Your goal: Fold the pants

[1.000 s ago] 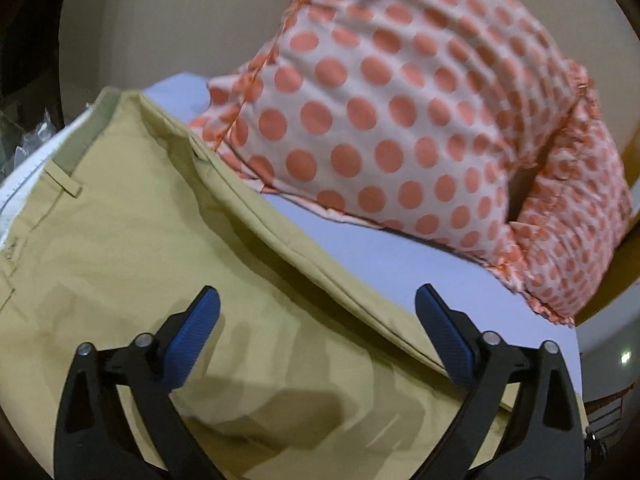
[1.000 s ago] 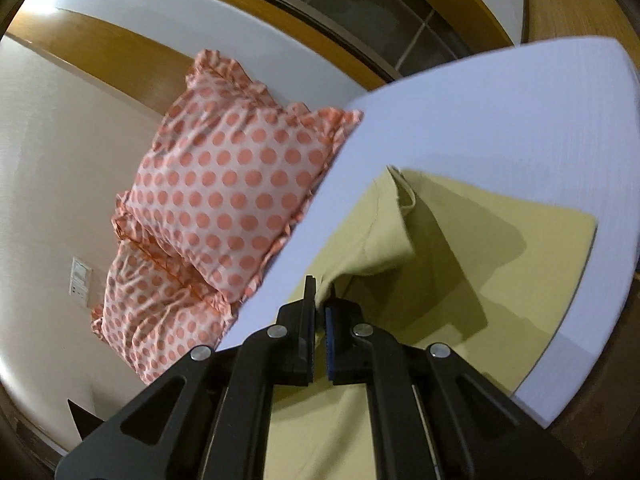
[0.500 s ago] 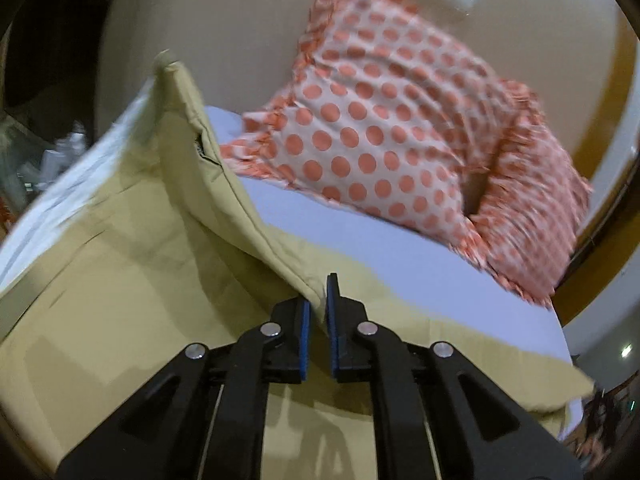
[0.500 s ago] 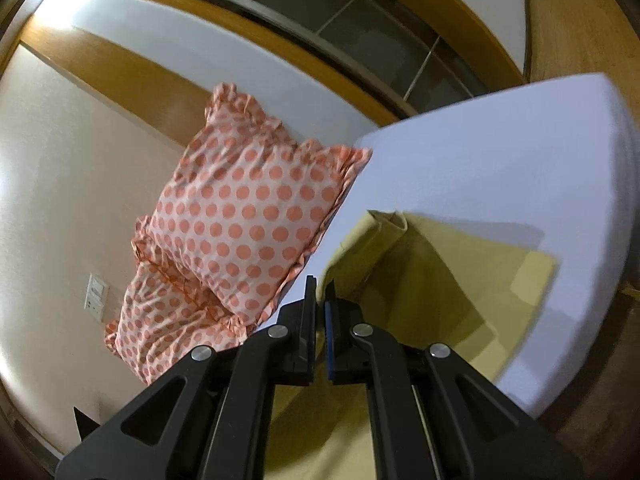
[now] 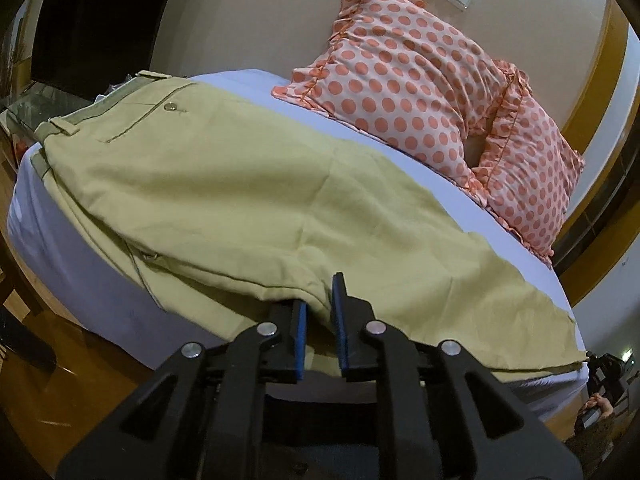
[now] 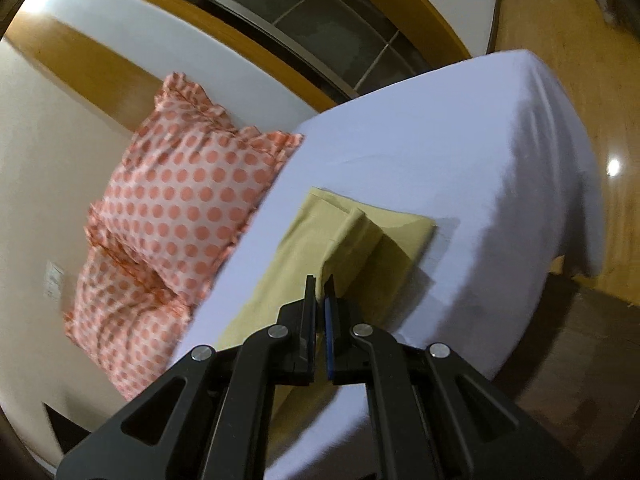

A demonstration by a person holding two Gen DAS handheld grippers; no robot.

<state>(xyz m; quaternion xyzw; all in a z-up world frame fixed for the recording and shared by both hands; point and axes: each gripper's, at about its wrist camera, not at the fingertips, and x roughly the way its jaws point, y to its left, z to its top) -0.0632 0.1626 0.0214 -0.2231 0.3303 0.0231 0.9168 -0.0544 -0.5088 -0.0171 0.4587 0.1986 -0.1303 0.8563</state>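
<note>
Khaki pants (image 5: 248, 184) lie folded lengthwise on the lavender bed (image 5: 80, 280), waistband at the far left, back pocket button up. My left gripper (image 5: 320, 312) is shut on the pants' near folded edge by the crotch. In the right wrist view the leg ends (image 6: 352, 236) lie on the sheet (image 6: 460, 152). My right gripper (image 6: 319, 296) is shut on the upper leg's fabric and holds it raised off the lower leg.
Two orange polka-dot pillows (image 5: 420, 80) lean on the wall at the bed's far side; they also show in the right wrist view (image 6: 180, 200). Wooden floor (image 6: 560, 40) surrounds the bed. The bed's near edge drops off just below both grippers.
My left gripper closed on the pants' edge and pulled it over toward the near side, laying one half on the other. My right gripper kept its hold and carried the leg the same way.
</note>
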